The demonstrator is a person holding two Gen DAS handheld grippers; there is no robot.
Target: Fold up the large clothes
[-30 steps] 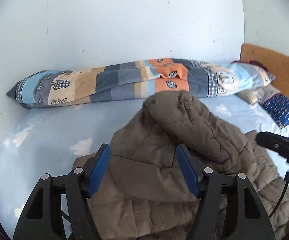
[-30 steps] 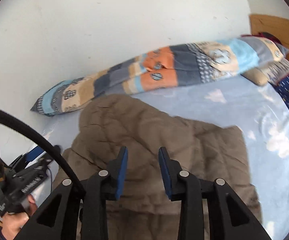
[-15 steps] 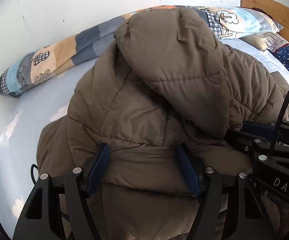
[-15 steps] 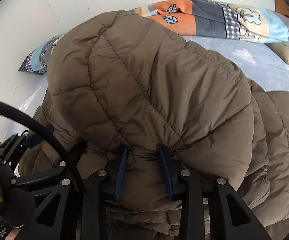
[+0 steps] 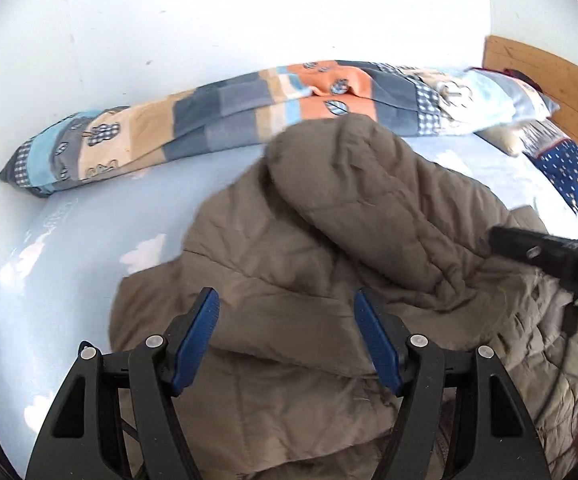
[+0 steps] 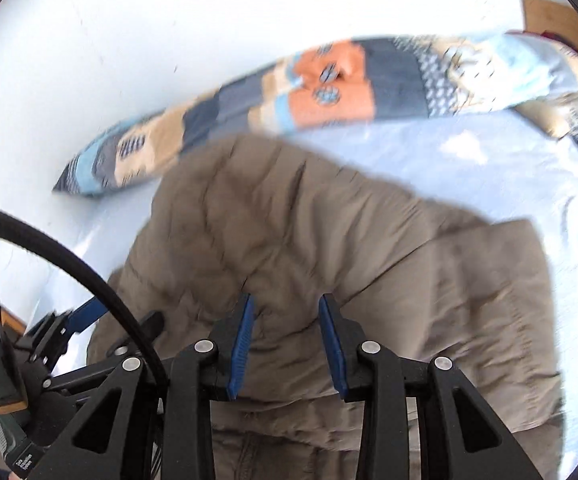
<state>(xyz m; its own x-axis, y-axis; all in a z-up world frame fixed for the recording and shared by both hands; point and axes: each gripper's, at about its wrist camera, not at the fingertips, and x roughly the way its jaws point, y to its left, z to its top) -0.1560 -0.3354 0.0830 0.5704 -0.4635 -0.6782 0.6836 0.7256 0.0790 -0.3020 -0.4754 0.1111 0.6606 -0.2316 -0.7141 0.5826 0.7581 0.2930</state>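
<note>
The brown padded jacket (image 5: pixel 329 248) lies heaped on the near half of the bed (image 5: pixel 69 248), bare sheet to its left and far right, a patchwork pillow (image 5: pixel 249 108) along the far wall. Left gripper (image 5: pixel 287 306) and right gripper (image 6: pixel 287 308) hover spread over its near folds, holding nothing.

Both views are bright with even daylight; the white wall (image 5: pixel 249 20) is nearly washed out. Shadows are soft and faint in the folds of the brown jacket (image 5: pixel 329 248). The left wrist view is mostly sharp, with slight smear at the far right. The right wrist view is motion-blurred throughout: the patterned quilt (image 6: pixel 329 80) and the jacket (image 6: pixel 329 240) streak. Fisheye curvature bends the edges, with dark corners.
</note>
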